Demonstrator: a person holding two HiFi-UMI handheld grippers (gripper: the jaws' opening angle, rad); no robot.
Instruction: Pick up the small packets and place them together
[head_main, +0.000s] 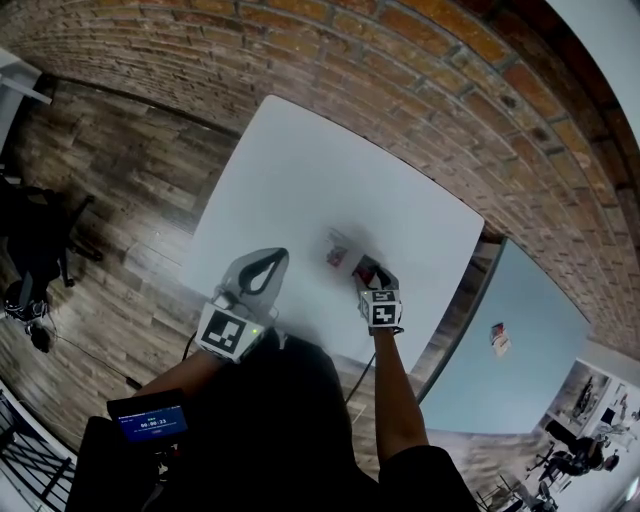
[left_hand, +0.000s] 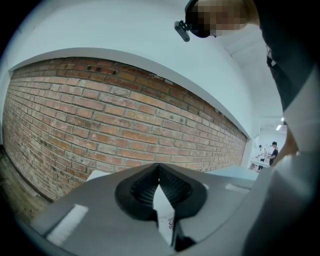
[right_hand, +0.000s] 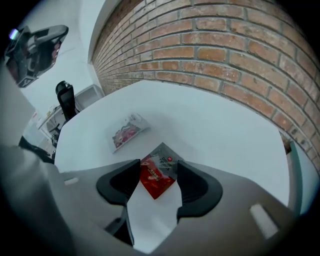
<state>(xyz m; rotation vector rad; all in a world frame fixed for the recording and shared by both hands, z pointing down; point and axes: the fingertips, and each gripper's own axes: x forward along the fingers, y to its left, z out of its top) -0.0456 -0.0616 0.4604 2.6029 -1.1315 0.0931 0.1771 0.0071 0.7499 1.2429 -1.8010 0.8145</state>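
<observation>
Head view looks steeply down at a brick wall (head_main: 400, 60) and a wooden floor (head_main: 110, 200), with a white table (head_main: 300, 180) pushed up against the bricks and a second, pale blue table (head_main: 535, 300) off to the right. Both grippers sit over the near edge of the white table. The left gripper (head_main: 272, 258) hangs roughly level at the table's near left. Its own view shows the black pads (left_hand: 175, 187) meeting at the tips with nothing between them, just a sliver of table behind. The right gripper (head_main: 372, 278) is tipped steeply down near the table's middle, jaws spread wide. A red packet (right_hand: 157, 175) lies flat on the table right in the gap between them, pads on either side but not squeezing it as far as the right gripper view shows. The other packet (right_hand: 127, 132), whitish with pink print, lies flat a bit further off toward the far left, apart from the red one.
</observation>
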